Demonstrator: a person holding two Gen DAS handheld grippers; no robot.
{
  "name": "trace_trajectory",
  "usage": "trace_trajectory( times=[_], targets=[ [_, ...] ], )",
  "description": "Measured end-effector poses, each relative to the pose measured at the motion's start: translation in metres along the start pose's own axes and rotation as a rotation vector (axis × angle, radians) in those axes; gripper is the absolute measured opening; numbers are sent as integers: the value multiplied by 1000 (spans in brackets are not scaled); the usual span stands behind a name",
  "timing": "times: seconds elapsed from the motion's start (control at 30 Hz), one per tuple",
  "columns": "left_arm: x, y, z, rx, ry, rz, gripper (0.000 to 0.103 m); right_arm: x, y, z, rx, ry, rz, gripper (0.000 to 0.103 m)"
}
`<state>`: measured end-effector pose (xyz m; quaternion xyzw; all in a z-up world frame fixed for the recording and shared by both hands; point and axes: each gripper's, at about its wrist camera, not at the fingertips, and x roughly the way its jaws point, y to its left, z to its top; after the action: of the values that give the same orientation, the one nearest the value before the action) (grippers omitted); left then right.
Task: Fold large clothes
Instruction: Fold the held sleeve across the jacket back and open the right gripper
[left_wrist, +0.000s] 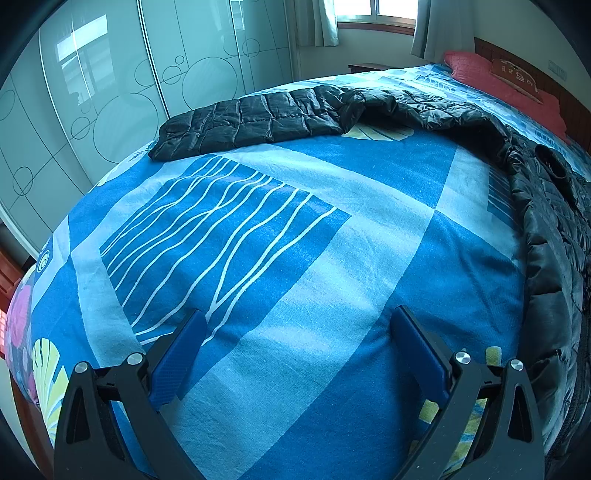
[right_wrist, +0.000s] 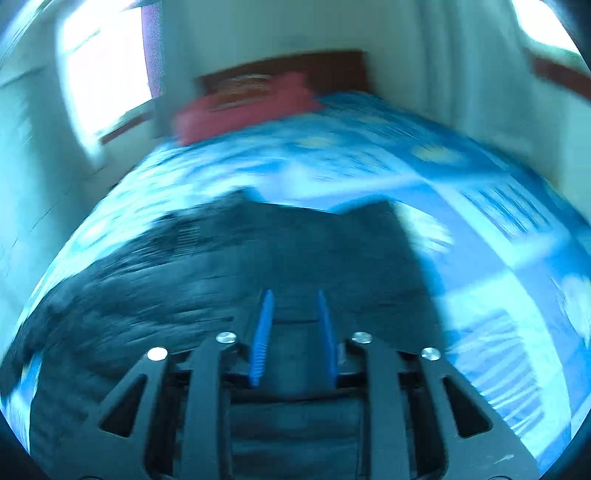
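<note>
The black quilted puffer jacket lies spread on the bed, one part stretched along the far side and its bulk running down the right edge. My left gripper hovers open over bare bedspread, well short of the jacket, with nothing between its blue pads. The right wrist view is smeared by motion. There my right gripper is over the jacket, its blue pads a narrow gap apart. Dark fabric shows in that gap, but the blur hides whether it is pinched.
A blue patterned bedspread covers the bed. Red pillows lie against the wooden headboard. Glass wardrobe doors stand past the bed's left side. A curtained window is at the back.
</note>
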<state>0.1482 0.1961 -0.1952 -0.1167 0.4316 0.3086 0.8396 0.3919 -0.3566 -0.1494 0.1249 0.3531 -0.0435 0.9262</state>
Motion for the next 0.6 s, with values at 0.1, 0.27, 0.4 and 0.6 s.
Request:
trace_trajectory(
  times=[0.1, 0.27, 0.4, 0.6],
  targets=[
    [0, 1, 1, 0, 1, 1, 99, 41, -29, -21, 44, 138, -8, 13],
    [0, 1, 0, -2, 0, -2, 99, 21, -20, -6, -41, 50, 24, 13],
    [0, -1, 1, 2, 0, 5, 99, 21, -13, 38, -62, -70, -15, 27],
    [0, -1, 0, 0, 0, 3, 99, 106, -42, 40, 30, 110, -50, 29]
  ],
)
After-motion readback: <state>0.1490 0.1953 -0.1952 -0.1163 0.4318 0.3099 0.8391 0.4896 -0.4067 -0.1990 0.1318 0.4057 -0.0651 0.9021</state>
